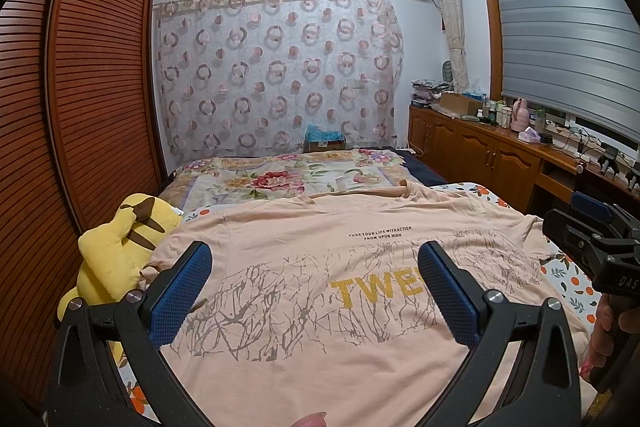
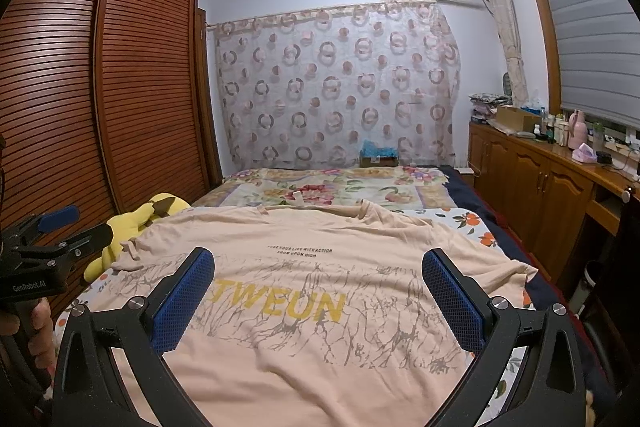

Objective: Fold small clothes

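Hovering wide open, empty: left gripper [image 1: 316,291], right gripper [image 2: 318,293] | peach printed cotton T-shirt [image 1: 320,267] lies flat | pinch both near hem corners evenly.

I see the T-shirt [image 2: 304,291] spread flat on the bed [image 2: 476,227], a plush toy [image 2: 132,223] at its left edge, the wardrobe [image 2: 132,87] behind that, cabinets [image 2: 532,175] right.

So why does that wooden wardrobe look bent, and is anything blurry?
Left wrist view: the fisheye lens bows the wardrobe and darkens the corners. Right wrist view: same bowing; the T-shirt print stays readable, and the light is dim, even and without glare.
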A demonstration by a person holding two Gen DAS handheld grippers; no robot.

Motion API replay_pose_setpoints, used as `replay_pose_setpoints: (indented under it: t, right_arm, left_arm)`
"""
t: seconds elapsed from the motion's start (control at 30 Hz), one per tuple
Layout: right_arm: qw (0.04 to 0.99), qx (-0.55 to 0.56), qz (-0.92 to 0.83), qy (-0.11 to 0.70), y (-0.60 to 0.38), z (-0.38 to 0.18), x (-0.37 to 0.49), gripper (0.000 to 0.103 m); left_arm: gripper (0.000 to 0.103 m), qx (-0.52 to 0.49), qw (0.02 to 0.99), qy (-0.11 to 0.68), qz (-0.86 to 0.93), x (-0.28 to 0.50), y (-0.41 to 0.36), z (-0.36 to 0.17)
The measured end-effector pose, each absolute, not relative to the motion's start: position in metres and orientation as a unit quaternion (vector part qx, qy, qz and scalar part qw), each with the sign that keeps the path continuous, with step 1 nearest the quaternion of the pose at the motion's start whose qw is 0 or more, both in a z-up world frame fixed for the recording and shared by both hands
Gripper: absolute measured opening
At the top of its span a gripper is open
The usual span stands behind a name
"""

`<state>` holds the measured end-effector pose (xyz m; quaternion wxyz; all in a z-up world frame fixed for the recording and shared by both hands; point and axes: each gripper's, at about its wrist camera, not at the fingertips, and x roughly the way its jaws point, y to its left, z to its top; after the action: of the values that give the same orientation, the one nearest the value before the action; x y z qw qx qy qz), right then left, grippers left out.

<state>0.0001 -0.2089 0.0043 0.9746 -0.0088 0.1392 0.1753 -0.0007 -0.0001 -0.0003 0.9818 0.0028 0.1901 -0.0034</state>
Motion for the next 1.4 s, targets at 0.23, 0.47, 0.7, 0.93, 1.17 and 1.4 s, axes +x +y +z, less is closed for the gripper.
replay_pose_setpoints:
  t: [0.23, 0.47, 0.7, 0.93, 1.17, 1.4]
  right_arm:
    - [0.975, -0.01, 0.175, 0.139, -0.2087, 0.0044, 0.0001, 0.103]
    - [0.975, -0.01, 0.174, 0.138, -0.2093, 0.0039, 0.0001, 0.103]
    - [0.975, -0.011, 0.173, 0.137, -0.2094, 0.0039, 0.0, 0.103]
    - [0.975, -0.011, 0.174, 0.137, -0.2096, 0.004, 0.0, 0.103]
    - [0.975, -0.011, 0.173, 0.136, -0.2098, 0.004, -0.0003, 0.103]
    - [0.975, -0.011, 0.173, 0.136, -0.2094, 0.0041, -0.0008, 0.103]
  left_arm:
    - [0.103, 0.001, 0.982, 0.19, -0.005, -0.0007, -0.0001, -0.0006]
    - [0.103, 0.001, 0.982, 0.19, -0.006, -0.0013, 0.0001, -0.0007]
    - [0.103, 0.002, 0.982, 0.189, -0.008, -0.0009, -0.0016, 0.0034]
    - [0.103, 0.001, 0.982, 0.189, -0.007, -0.0012, -0.0016, 0.0033]
    - [0.103, 0.002, 0.982, 0.188, -0.008, -0.005, -0.0027, 0.0079]
    - [0.103, 0.002, 0.982, 0.188, -0.007, -0.0052, -0.003, 0.008]
